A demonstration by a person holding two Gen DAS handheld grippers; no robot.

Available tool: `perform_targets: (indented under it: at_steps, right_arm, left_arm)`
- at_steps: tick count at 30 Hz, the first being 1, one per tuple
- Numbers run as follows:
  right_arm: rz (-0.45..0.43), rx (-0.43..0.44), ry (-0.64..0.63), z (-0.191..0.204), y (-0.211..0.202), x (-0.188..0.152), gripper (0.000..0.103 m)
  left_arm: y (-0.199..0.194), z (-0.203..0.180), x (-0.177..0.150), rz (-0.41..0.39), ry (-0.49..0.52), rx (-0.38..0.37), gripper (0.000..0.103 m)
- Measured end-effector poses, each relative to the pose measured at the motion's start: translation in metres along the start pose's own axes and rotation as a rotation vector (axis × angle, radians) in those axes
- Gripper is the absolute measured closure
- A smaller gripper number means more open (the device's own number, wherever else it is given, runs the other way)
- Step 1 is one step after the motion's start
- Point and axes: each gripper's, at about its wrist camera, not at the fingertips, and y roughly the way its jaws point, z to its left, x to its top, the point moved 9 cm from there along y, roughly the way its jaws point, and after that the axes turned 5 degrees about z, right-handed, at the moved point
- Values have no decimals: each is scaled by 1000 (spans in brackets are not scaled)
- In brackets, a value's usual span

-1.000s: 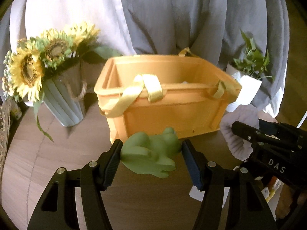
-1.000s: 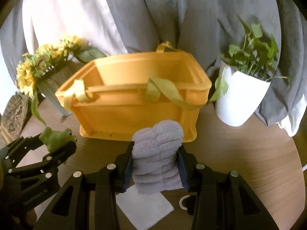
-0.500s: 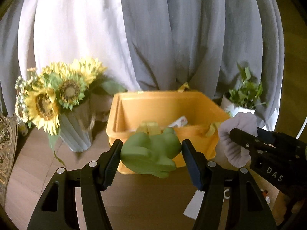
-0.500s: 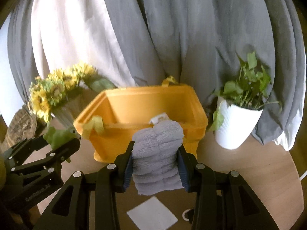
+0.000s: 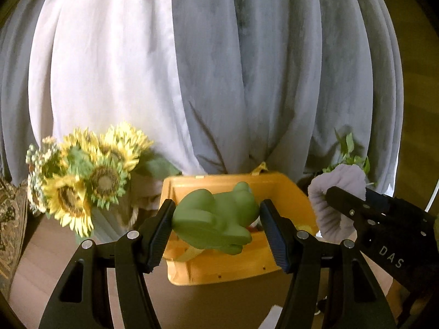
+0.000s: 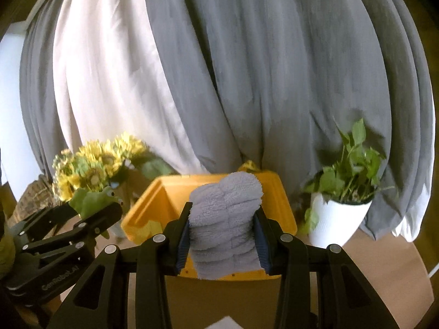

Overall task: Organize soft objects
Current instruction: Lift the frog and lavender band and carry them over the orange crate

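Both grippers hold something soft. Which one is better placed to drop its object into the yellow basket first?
Neither clearly: the left gripper with the frog and the right gripper with the towel both face the basket.

frog (image 5: 216,219) was plain matte green | towel (image 6: 226,227) pale lavender-grey, ribbed fleece | crate (image 6: 277,205) orange-yellow | my hand-held gripper pads (image 6: 183,242) blue on black frames | sunflowers (image 5: 82,181) yellow, brown-centred | pot (image 6: 334,224) white, ridged | curtains (image 6: 247,68) grey and white | bench (image 6: 389,260) wood-brown
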Motion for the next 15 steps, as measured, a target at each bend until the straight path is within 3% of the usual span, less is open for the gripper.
perform_targets:
  at_steps: [15]
  right_arm:
    - [-73, 5, -3, 1, 15, 41, 61]
  left_arm:
    - [21, 11, 38, -61, 20, 15, 40]
